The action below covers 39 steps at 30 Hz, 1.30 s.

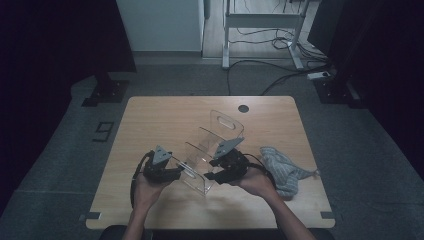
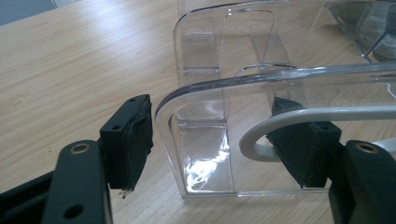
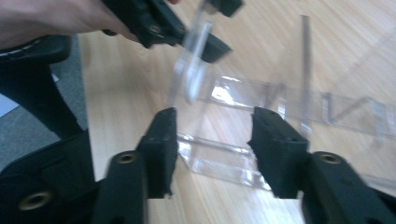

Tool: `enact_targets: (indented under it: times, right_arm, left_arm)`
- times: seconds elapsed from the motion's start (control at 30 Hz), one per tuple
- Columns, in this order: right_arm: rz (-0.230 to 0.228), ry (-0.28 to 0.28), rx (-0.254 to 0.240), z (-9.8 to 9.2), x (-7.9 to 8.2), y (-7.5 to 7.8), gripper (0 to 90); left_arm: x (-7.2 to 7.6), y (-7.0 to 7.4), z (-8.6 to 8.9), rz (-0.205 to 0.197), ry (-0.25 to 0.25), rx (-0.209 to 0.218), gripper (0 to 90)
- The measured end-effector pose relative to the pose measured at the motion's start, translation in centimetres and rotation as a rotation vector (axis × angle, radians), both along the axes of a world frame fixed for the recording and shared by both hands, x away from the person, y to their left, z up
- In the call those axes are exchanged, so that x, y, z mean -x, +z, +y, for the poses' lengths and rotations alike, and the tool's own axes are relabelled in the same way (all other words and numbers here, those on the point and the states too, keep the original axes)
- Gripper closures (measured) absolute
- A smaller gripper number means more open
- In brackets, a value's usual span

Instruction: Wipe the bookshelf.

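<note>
A clear plastic rack stands mid-table. The left gripper straddles its near end wall, jaws apart. The right gripper, jaws apart, holds nothing. A grey cloth lies right.

bare wooden table lies open at upper left and along the bottom edge; the clear acrylic rack blocks the centre, a grey cloth the right.

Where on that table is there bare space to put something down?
The left part of the table, from its far edge to the left gripper, is bare wood. So is the near strip by the forearms. The middle is crowded: clear acrylic rack, right gripper, grey cloth at right.
</note>
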State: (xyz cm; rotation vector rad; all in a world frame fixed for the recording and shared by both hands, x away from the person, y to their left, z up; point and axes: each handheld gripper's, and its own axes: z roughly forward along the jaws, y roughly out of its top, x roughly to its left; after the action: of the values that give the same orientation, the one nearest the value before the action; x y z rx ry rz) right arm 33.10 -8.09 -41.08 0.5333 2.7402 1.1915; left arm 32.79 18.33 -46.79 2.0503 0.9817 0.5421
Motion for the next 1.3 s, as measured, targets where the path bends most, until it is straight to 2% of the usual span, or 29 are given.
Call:
enact_targets:
  times: [0.2,0.43,0.5,0.63,0.67,0.7,0.83,0.9,1.0,1.17,1.3]
  right_arm:
    - [-0.010,-0.077,-0.007,-2.8,-1.1,0.4,37.3]
    - [-0.015,-0.172,0.001,-6.1,-2.1,-0.1,29.3]
    - [-0.030,-0.222,0.014,-7.3,-2.4,-0.3,26.5]
    - [-0.035,-0.287,0.008,-9.4,-2.7,-0.5,23.6]
    - [-0.035,-0.287,0.008,-9.4,-2.7,-0.5,23.6]
    - [-0.032,-0.325,0.025,-10.6,-2.9,-0.8,21.7]
    - [-0.034,-0.371,0.054,-12.2,-3.0,-1.3,20.0]
    - [-0.033,-0.412,0.067,-13.3,-3.1,-1.9,19.7]
    - [-0.004,-0.462,0.069,-14.6,-3.2,-3.0,18.9]
    - [0.030,-0.535,0.121,-16.3,-3.1,-5.1,16.2]
    - [0.055,-0.573,0.167,-17.5,-3.2,-6.7,13.4]
  left_arm:
    - [0.1,0.2,0.5,-0.016,0.003,-0.026,39.7]
    - [0.3,0.2,0.9,-0.010,-0.001,-0.008,41.7]
    - [0.4,0.1,1.1,-0.012,0.002,0.002,42.4]
    - [0.7,0.1,1.4,-0.014,0.004,0.005,42.7]
    - [0.7,0.1,1.4,-0.014,0.004,0.005,42.7]
    - [0.8,0.1,1.5,-0.014,0.001,0.005,42.7]
    - [1.0,0.1,2.0,-0.013,0.001,0.004,42.7]
    - [1.2,0.1,2.3,-0.014,0.002,0.004,42.7]
    - [1.4,0.1,2.5,-0.013,0.005,0.002,42.6]
    - [1.7,0.1,2.7,-0.012,0.010,0.004,42.6]
    - [1.7,0.1,2.7,-0.011,0.016,0.006,42.4]
